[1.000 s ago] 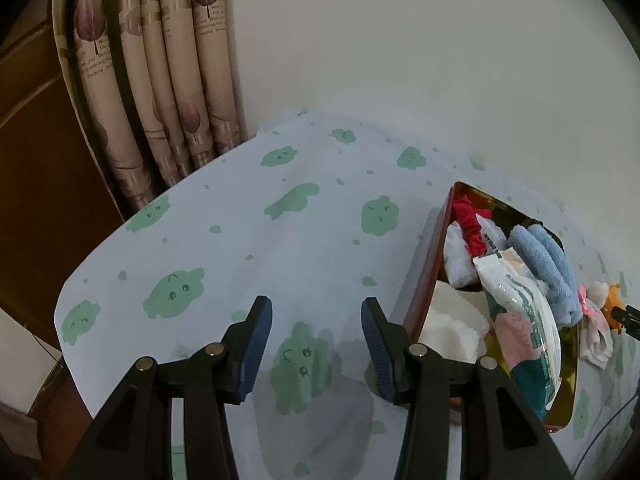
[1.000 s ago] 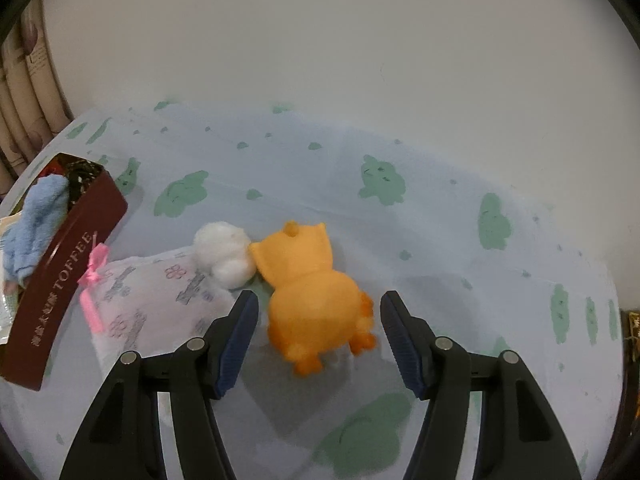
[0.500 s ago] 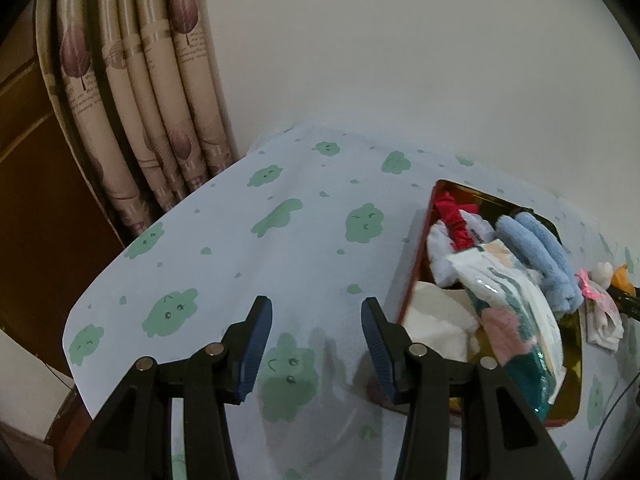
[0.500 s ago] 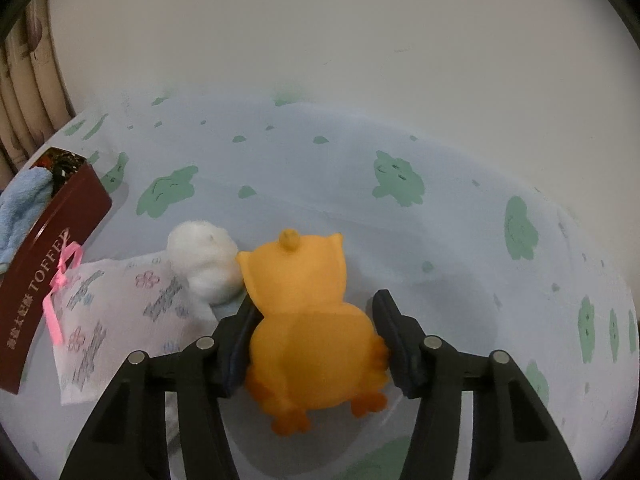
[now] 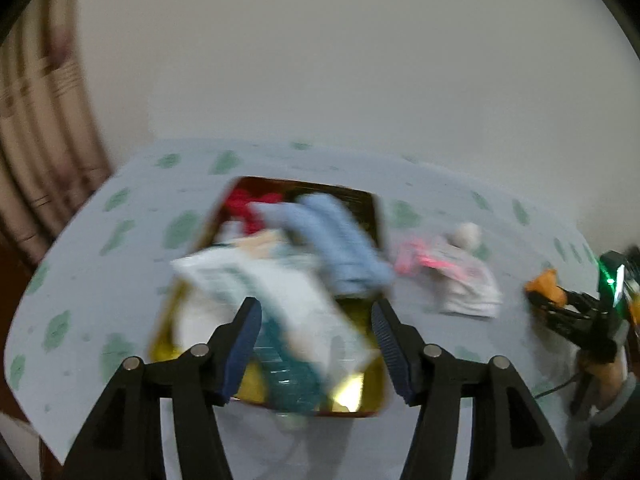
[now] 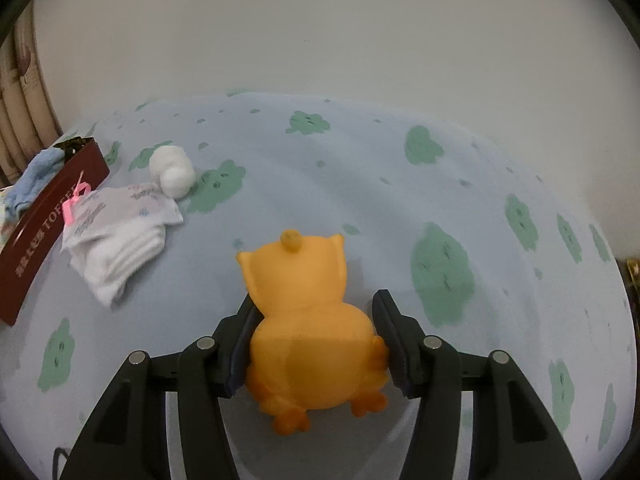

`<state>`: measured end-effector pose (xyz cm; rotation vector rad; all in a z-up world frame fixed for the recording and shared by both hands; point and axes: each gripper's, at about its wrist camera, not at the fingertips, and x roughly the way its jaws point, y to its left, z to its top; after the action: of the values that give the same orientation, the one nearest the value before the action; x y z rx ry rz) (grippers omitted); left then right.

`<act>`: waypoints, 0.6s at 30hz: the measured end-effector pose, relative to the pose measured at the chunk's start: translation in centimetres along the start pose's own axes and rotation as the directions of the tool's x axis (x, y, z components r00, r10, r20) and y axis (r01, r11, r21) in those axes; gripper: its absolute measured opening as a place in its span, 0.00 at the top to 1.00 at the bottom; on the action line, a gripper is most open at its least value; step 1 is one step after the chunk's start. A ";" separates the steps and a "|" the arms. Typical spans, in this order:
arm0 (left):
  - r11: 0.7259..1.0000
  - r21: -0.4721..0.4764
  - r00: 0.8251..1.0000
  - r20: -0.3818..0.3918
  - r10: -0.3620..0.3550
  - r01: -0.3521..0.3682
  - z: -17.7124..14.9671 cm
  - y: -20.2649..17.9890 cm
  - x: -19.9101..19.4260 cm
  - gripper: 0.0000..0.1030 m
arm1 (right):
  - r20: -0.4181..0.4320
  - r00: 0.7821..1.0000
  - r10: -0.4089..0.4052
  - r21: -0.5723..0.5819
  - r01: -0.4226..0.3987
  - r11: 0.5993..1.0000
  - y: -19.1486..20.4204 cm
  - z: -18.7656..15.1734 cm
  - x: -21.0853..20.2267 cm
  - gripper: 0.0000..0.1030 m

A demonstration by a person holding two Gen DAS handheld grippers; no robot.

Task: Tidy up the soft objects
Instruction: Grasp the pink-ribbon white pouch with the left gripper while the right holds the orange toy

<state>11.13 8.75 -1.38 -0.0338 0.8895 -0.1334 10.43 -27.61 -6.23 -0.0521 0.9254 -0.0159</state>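
Note:
My right gripper [image 6: 316, 340] is shut on an orange soft toy animal [image 6: 304, 304], its pads pressed on the toy's sides above the cloth. At the right edge of the blurred left wrist view the same right gripper [image 5: 540, 304] shows with the orange toy [image 5: 546, 288]. My left gripper [image 5: 316, 340] hangs over the dark red tin [image 5: 372, 208]; its jaws are opening and grip nothing. The tin holds a blue towel [image 5: 340, 240], a plastic packet [image 5: 280, 292] and a red item [image 5: 244, 204]. White socks with a pink tag [image 6: 116, 232] and a white ball [image 6: 172, 172] lie beside the tin's wall [image 6: 44, 224].
A pale blue tablecloth with green blobs [image 6: 440, 272] covers the table, which ends at a white wall behind. Curtains [image 5: 36, 128] hang at the far left. A person's sleeve and hand [image 5: 608, 392] show at the right edge of the left wrist view.
The right jaws closed on the orange toy and carried it to the right, away from the socks and ball. The left gripper swung right over the tin and its jaws widened.

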 end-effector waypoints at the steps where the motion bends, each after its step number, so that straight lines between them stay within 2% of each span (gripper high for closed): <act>1: 1.000 0.012 1.000 -0.008 -0.013 0.013 0.1 -1.1 0.2 0.43 | 0.002 1.000 0.005 0.013 -0.005 1.000 -0.2 -0.4 -0.3 0.49; 6: 0.995 0.082 0.996 -0.067 -0.054 0.059 1.3 -6.2 2.5 0.43 | 0.005 1.000 0.009 0.047 -0.010 0.999 -0.6 -1.3 -1.0 0.49; 9: 0.990 0.014 0.979 -0.155 -0.135 0.139 2.3 -7.6 5.0 0.43 | 0.008 1.000 0.017 0.067 -0.018 0.998 -0.9 -1.5 -1.1 0.49; 11: 0.986 -0.040 0.965 -0.201 -0.166 0.161 2.8 -8.1 6.6 0.43 | 0.002 0.999 0.033 0.080 -0.033 0.996 -1.2 -1.5 -0.9 0.49; 13: 0.979 -0.071 0.951 -0.232 -0.203 0.191 3.3 -8.8 8.0 0.43 | -0.003 0.999 0.050 0.089 -0.050 0.995 -1.4 -1.4 -0.7 0.49; 18: 0.961 -0.173 0.925 -0.280 -0.256 0.214 4.6 -9.2 10.5 0.43 | -0.006 0.998 0.066 0.098 -0.065 0.993 -1.5 -1.5 -0.5 0.48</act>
<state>20.29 -1.90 -5.85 -0.2579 1.1978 -0.3075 8.98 -29.15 -6.62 0.0695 0.9338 -0.0005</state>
